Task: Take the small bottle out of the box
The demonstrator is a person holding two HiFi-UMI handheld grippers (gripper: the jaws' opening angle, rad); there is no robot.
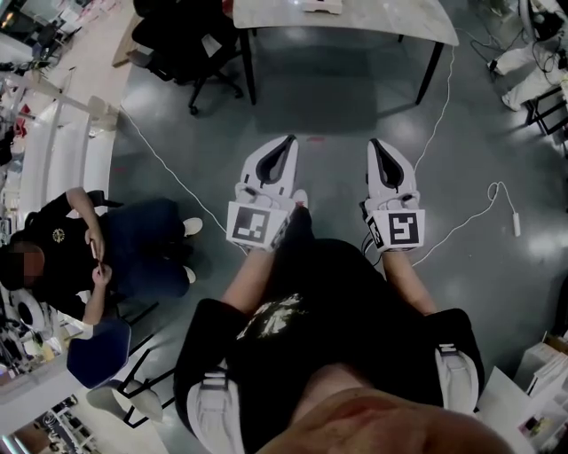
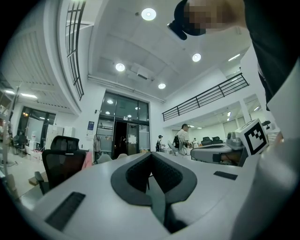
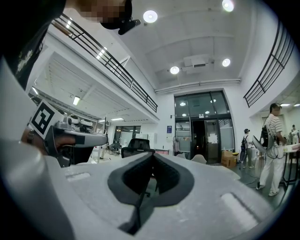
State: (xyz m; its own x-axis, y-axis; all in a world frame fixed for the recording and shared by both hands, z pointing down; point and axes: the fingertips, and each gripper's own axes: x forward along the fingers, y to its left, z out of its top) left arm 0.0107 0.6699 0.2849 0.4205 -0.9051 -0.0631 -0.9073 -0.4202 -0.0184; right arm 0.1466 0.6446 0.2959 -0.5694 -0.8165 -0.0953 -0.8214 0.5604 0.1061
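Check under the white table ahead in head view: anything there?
Under the table only bare grey floor and its dark legs show; a white cable passes the right leg. Nothing else shows there. The tabletop covers the floor farther back.

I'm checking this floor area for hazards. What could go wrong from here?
A white cable crosses the floor right alongside; a step might snag it. The left gripper and right gripper, both shut and empty, point toward the table; they might knock its edge. A seated person is close on the left and could be brushed.
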